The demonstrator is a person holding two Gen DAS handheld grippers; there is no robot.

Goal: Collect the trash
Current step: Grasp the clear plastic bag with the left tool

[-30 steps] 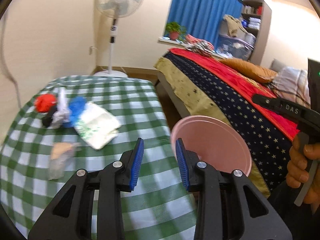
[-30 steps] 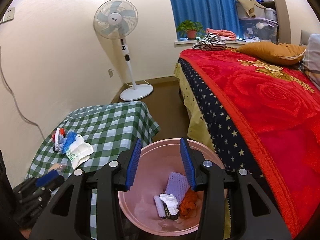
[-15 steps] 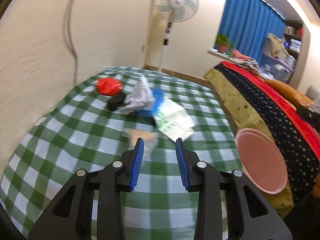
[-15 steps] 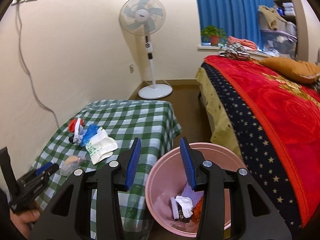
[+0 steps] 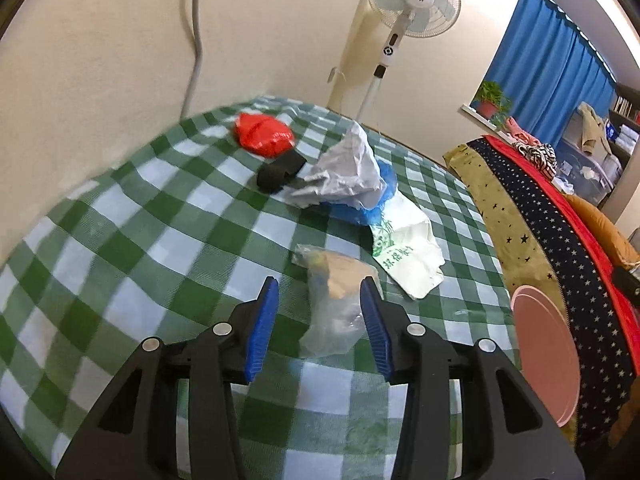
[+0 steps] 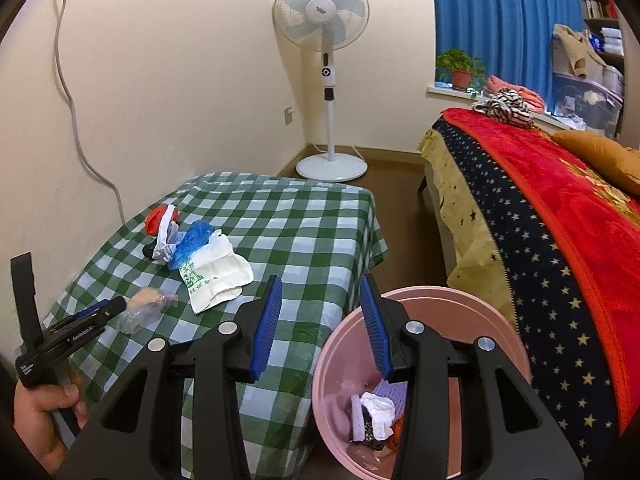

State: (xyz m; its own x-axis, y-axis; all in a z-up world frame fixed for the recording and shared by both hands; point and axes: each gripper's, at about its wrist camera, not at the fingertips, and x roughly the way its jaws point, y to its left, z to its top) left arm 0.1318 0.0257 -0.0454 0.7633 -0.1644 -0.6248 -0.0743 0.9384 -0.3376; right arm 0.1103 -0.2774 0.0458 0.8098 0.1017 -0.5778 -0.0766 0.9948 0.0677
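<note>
Left gripper (image 5: 318, 312) has just been spreading its fingers, and they now sit open on either side of the clear plastic bag (image 5: 334, 300) lying on the green-checked counter (image 5: 168, 240), pads not pressing it. Right gripper (image 6: 320, 320) hangs with fingers apart and holding nothing, over the near rim of the pink bin (image 6: 500, 320), which already has a few scraps inside.

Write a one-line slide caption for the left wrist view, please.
Open left tool straddles a clear bag on the checked table, other trash behind it.
</note>
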